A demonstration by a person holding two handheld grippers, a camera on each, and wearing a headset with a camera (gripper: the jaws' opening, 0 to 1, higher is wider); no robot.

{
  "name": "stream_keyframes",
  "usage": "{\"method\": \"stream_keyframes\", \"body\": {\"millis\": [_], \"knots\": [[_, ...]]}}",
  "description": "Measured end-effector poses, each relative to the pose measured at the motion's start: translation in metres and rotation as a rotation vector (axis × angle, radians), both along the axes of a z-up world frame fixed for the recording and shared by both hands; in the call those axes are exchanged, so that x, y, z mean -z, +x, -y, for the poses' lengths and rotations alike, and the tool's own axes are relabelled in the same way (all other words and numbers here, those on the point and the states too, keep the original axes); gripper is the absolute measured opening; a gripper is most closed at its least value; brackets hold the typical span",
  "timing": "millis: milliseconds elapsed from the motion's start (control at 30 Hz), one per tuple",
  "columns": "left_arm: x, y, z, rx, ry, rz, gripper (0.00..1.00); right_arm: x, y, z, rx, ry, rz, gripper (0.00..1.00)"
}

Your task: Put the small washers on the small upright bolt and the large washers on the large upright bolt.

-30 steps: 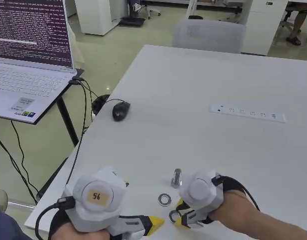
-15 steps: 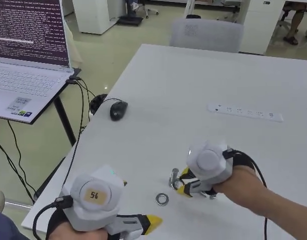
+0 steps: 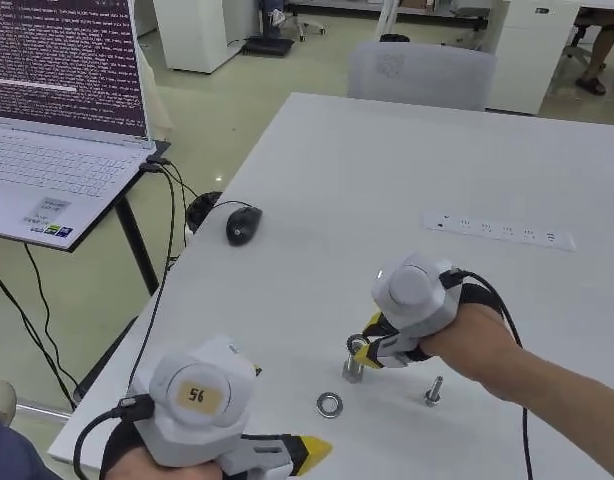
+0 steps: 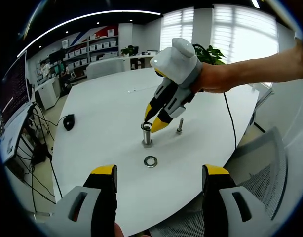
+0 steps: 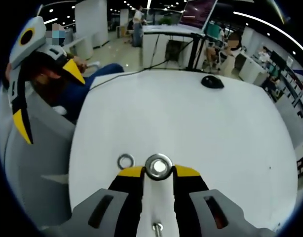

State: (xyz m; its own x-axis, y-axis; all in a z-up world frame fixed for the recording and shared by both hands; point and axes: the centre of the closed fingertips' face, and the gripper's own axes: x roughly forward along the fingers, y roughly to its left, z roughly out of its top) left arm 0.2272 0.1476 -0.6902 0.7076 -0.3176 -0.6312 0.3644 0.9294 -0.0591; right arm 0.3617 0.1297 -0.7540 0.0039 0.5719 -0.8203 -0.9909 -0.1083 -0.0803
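Silver metal, flat and ring-shaped: a large washer (image 5: 158,166) is pinched edge to edge between the yellow-tipped jaws of the right gripper (image 4: 152,121), which are drawn in narrow on it. The washer sits right at the top of the large upright bolt (image 4: 147,138), a thick grey steel stud standing on the white surface (image 3: 387,180). Whether the ring is round the bolt's tip or just above it I cannot tell.

Near that bolt, to its right in the head view, stands the small upright bolt (image 3: 433,392), thin and short. A second silver washer (image 3: 329,404) lies flat on the surface near the large bolt's foot, apart from it and from both grippers.

The left gripper (image 4: 159,173) hangs at the near edge of the surface, its jaws wide apart and holding nothing, pointed toward the loose washer and the two bolts. Farther off on the surface rest a black computer mouse (image 3: 242,223) and a long white power strip (image 3: 497,231), well apart from the work.
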Motion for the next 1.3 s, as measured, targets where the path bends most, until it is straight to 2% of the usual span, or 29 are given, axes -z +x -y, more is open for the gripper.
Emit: {"method": "stream_keyframes", "body": {"millis": [533, 1067, 1300], "knots": [[-0.001, 0.001, -0.002, 0.000, 0.004, -0.001, 0.70, 0.015, 0.002, -0.002, 0.008, -0.045, -0.022, 0.23], [0.000, -0.003, -0.007, -0.007, 0.011, -0.007, 0.70, 0.052, 0.002, -0.002, 0.056, -0.124, -0.048, 0.24], [0.000, -0.003, -0.007, -0.010, 0.013, -0.006, 0.70, 0.059, -0.001, -0.001, 0.068, -0.156, -0.050, 0.25]]}}
